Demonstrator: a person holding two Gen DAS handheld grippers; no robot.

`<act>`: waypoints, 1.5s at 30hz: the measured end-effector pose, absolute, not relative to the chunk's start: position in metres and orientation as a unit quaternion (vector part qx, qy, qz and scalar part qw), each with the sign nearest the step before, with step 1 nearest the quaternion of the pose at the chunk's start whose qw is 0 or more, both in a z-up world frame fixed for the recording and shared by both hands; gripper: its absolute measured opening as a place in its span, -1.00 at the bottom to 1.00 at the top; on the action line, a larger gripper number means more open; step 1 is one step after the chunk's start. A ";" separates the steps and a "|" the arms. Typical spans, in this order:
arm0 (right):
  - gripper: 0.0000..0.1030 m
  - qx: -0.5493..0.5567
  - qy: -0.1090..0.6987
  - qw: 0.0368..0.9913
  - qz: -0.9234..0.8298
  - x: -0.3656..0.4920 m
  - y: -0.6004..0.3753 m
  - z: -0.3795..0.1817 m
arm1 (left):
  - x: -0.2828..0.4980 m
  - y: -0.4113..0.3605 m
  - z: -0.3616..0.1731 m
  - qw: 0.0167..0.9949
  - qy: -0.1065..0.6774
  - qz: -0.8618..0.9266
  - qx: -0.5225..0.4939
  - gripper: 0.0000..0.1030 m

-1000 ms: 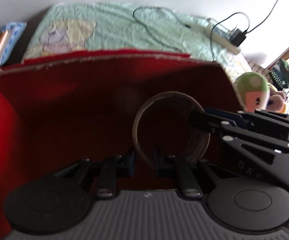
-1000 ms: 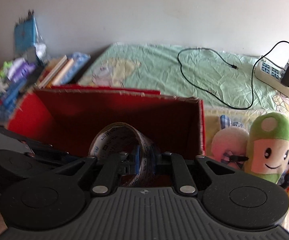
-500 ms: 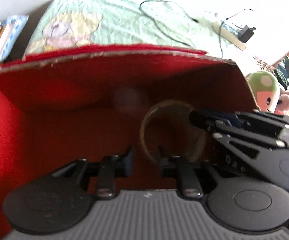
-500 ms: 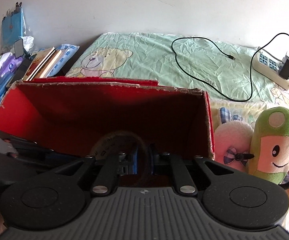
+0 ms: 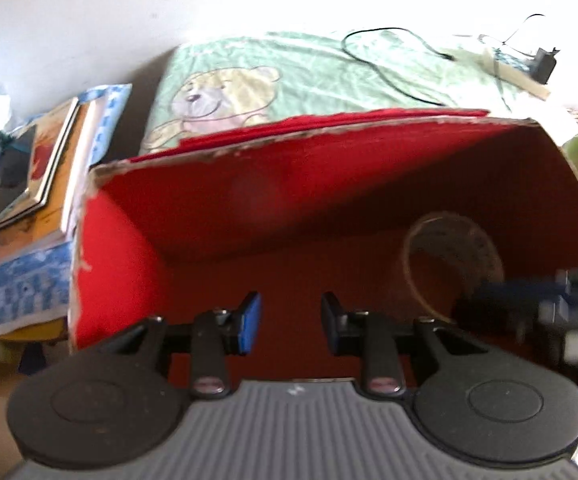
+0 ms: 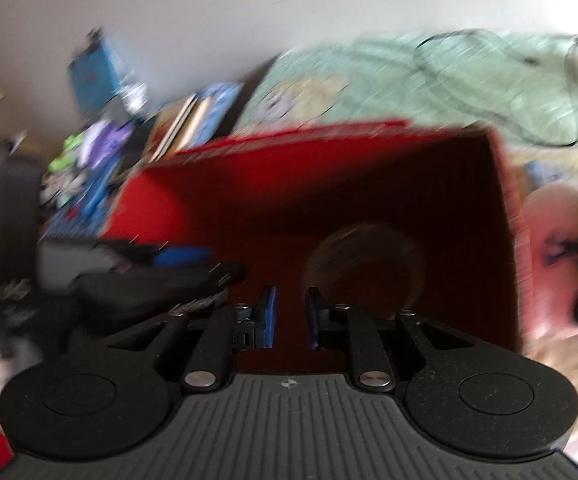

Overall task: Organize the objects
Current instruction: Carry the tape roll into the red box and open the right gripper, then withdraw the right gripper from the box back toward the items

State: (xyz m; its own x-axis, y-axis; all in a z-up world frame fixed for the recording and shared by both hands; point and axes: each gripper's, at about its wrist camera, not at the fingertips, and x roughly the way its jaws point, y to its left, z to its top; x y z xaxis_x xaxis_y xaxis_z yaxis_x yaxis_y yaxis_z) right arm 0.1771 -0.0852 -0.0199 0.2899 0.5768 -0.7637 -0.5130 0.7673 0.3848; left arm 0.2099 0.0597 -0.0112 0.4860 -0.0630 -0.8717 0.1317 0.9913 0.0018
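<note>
A roll of clear tape (image 5: pixel 453 264) with a brown core lies inside the red cardboard box (image 5: pixel 129 264), near its right wall. My left gripper (image 5: pixel 289 320) hangs open over the box floor, left of the roll and apart from it, holding nothing. My right gripper (image 5: pixel 549 300) shows blurred at the right edge, close to the roll. The right wrist view is motion-blurred. In it the tape roll (image 6: pixel 365 268) sits just beyond my right gripper (image 6: pixel 290 316), which is open with only the red box (image 6: pixel 369 184) floor between its fingers. The left gripper (image 6: pixel 149 276) reaches in from the left.
The box sits on a bed with a green bear-print sheet (image 5: pixel 225 92). A stack of books (image 5: pixel 37 184) lies left of the box. A black cable and a power strip (image 5: pixel 521 76) lie at the back right. Plush toys (image 6: pixel 557 264) crowd the box's right side.
Both grippers have let go of the tape roll, which now rests in the box. The left gripper opened and shifted left; the right one opened and is moving fast.
</note>
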 end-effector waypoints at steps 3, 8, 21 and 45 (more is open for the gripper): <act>-0.64 0.011 0.514 0.787 0.340 0.178 -0.069 -0.030 | 0.212 0.064 -0.014 0.858 0.512 -0.036 0.031 -0.42; -0.68 0.019 0.537 0.787 0.303 0.189 -0.059 -0.046 | 0.216 0.056 -0.017 0.854 0.519 -0.013 0.045 -0.41; -0.63 0.156 0.514 0.826 0.172 0.195 -0.085 -0.055 | 0.214 0.047 -0.019 0.858 0.507 0.001 0.087 -0.24; -0.62 0.093 0.451 0.867 0.189 0.172 -0.091 -0.032 | 0.195 0.044 -0.002 0.883 0.456 0.043 0.104 0.53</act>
